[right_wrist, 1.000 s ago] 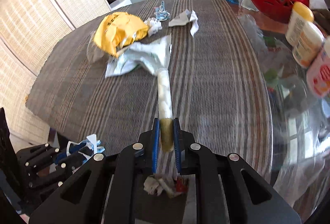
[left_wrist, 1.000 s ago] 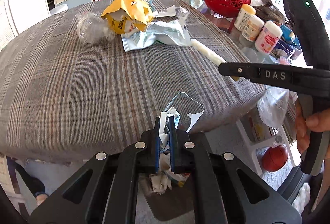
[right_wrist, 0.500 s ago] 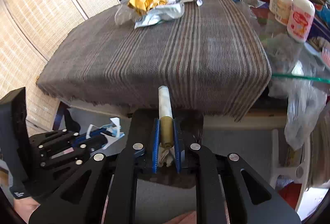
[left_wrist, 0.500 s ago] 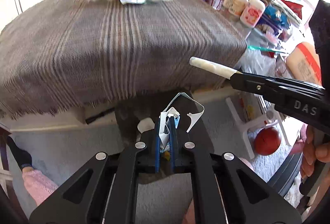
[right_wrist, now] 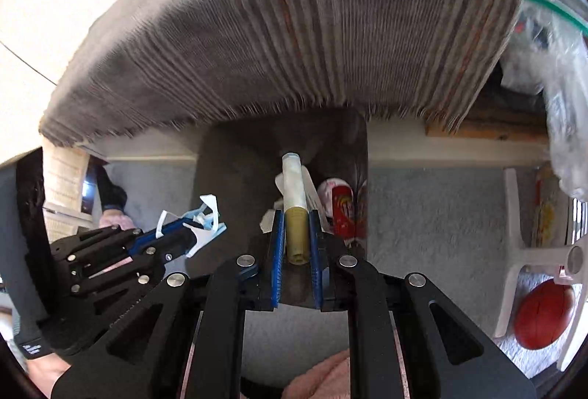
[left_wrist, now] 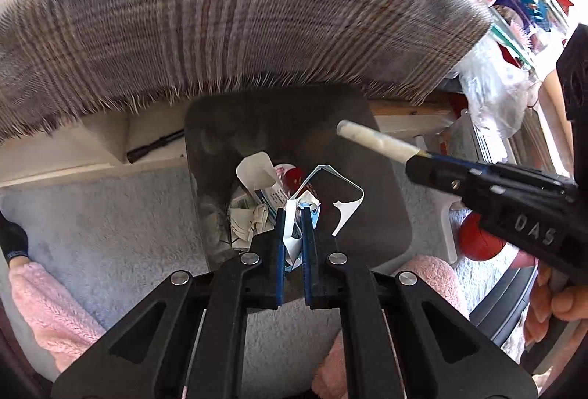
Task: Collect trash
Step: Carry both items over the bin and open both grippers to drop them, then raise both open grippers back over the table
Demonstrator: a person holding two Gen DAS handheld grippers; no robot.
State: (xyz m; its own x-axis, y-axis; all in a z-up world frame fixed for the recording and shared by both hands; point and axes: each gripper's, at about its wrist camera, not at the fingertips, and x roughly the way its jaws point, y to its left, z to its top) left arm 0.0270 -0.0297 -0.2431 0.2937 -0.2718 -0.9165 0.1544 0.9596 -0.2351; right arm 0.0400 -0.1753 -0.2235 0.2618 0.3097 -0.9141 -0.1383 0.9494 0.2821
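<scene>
Fringed grey plaid cloth (left_wrist: 228, 13) overhangs the worktop. Pale grey carpet (left_wrist: 110, 215) below (daylight strong at right). Red ball (right_wrist: 544, 314) beside white plastic stool (right_wrist: 529, 252).

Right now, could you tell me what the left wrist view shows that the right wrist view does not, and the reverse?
Only the left wrist view shows the black rod lying on the pale ledge under the table, and the crumpled papers in the bin. Only the right wrist view shows the olive cap end of the tube, clamped by the right gripper. Both show the dark bin, the fringed tablecloth, the torn white-and-blue wrapper in the left gripper, and the red ball.
</scene>
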